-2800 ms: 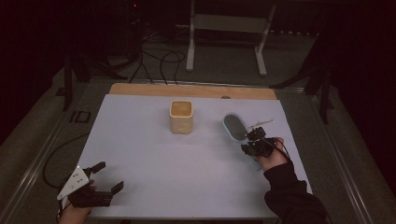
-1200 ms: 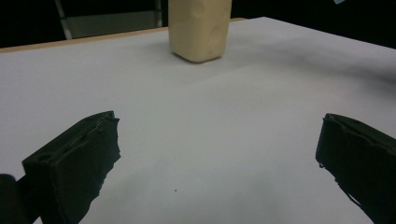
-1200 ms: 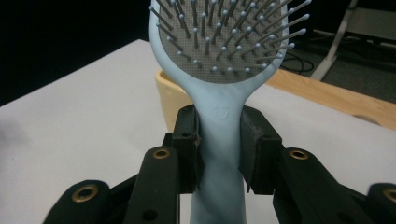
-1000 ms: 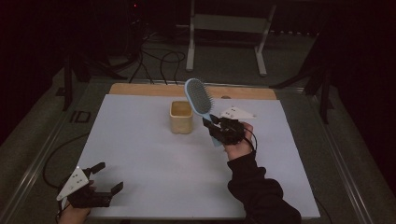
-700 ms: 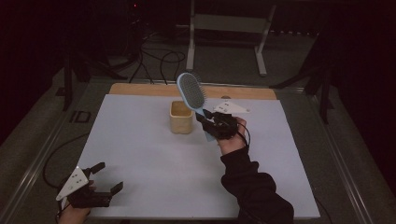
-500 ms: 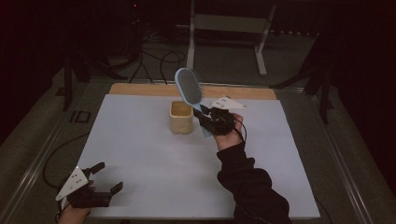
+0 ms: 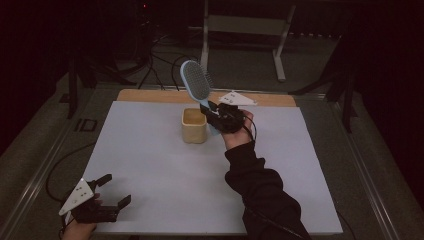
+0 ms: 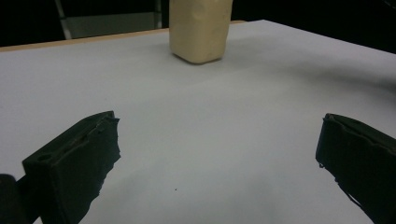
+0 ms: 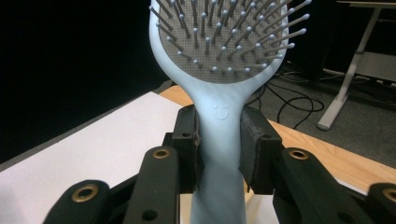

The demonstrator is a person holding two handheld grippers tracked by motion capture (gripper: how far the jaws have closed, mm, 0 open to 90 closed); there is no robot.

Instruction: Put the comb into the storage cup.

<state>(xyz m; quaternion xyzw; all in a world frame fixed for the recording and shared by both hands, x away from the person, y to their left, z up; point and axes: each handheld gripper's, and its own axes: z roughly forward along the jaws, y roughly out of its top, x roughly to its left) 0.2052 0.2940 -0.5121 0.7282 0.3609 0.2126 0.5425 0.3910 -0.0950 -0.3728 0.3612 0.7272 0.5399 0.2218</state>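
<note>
In the right gripper view we see our 2 fingers (image 9: 254,140) clamped on the narrow neck of the pale blue hairbrush (image 9: 219,70), just below its bristled head. The brush stands nearly upright in the grip, its head tilted a little away from the hand. In the high view the right gripper (image 7: 212,112) holds the hairbrush (image 7: 196,85) in the air just beside the cream cup (image 7: 194,125), at the cup's right, with the brush head above the cup's far rim. The cup stands upright near the middle of the counter's far edge. Our left gripper (image 7: 112,192) rests at the near left corner of the counter (image 7: 150,165), its fingers (image 8: 77,161) spread wide apart with nothing between them, pointing toward the cup (image 8: 200,28)
</note>
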